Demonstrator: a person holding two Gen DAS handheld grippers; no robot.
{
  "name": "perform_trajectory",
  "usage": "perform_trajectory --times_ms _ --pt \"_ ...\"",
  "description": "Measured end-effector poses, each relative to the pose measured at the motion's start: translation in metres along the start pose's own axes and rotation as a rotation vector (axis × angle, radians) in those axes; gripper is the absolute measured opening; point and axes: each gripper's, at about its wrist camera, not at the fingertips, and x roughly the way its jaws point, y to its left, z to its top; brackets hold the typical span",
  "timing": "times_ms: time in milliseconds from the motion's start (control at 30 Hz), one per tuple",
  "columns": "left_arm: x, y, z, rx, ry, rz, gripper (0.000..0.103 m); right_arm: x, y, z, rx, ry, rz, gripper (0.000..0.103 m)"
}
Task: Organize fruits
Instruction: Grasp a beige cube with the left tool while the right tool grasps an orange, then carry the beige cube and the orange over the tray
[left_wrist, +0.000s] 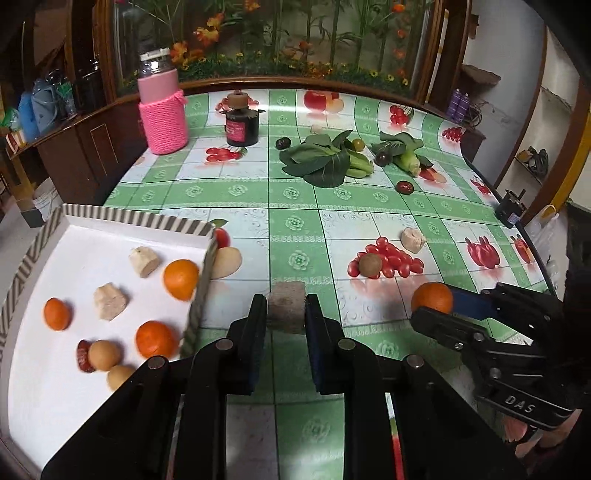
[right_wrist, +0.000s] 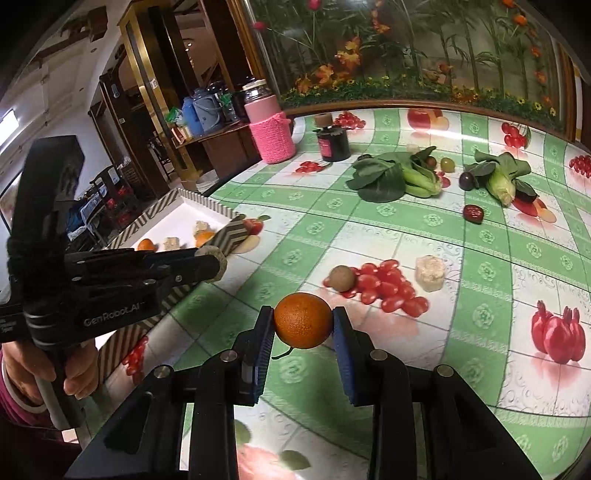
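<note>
Two grippers work over the table (left_wrist: 295, 206), each clamped on one item. Between the left gripper (left_wrist: 286, 312) fingers sits a pale chunk (left_wrist: 287, 311), both blue pads pressed against its sides, held just off the tray's near right corner. In the right wrist view the same chunk shows as a pale edge at the tip of that gripper, over the tray wall. At the right gripper (right_wrist: 303, 326) an orange (right_wrist: 303, 320) fills the gap between the pads, touching both, and hangs above the tablecloth with a small stem curling below it; the left wrist view shows this orange (left_wrist: 432, 298) at the fingertips of the right gripper (left_wrist: 428, 308), to the right of the chunk. Left of the left gripper lies the striped tray (left_wrist: 37, 266), holding three oranges, two pale chunks, two small brown round fruits and a red piece beside them. Beyond the right gripper, on the printed tomatoes, rests a brown round fruit (right_wrist: 342, 278), and another pale chunk (right_wrist: 429, 273) stands just to its right. Farther back lie a dark red fruit (right_wrist: 474, 213), two bunches of greens (right_wrist: 391, 177) with small dark and green fruits near them, a black jar (right_wrist: 333, 145) and a pink-sleeved bottle (right_wrist: 271, 127).
</note>
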Motion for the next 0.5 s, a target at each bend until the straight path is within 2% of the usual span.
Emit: perform_trajectory --times_ms 500 --pt "-0.035 0.046 -0.017 -0.049 -0.051 0.063 0.018 0.014 0.065 0.009 -0.090 0.008 0.062 0.032"
